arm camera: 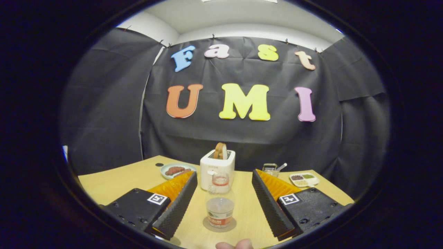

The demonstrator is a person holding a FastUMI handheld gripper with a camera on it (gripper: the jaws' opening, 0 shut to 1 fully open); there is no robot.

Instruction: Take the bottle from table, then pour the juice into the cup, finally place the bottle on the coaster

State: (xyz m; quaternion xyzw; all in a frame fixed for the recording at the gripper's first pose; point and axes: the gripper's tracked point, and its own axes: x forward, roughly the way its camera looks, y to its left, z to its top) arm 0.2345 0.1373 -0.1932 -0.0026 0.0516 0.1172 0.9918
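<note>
Fingertip point(235, 245) nearest; jaws spread wide around clear plastic bottle point(219, 204), apart from it, standing on round grey coaster point(219, 224). Placing apparently done; only retreat left.

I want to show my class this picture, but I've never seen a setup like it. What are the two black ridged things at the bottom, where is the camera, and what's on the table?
The camera rides on a hand-held gripper and looks forward along its two fingers, the black ridged pads. A person carries it; there is no robot arm. The fingers stand wide open, holding nothing. Between them a clear bottle stands upright on a round coaster, a little liquid in it. On the wooden table beyond stand a white toaster with bread, a plate of sausages, a glass cup and a small divided tray. A fingertip peeks in at the bottom.
</note>
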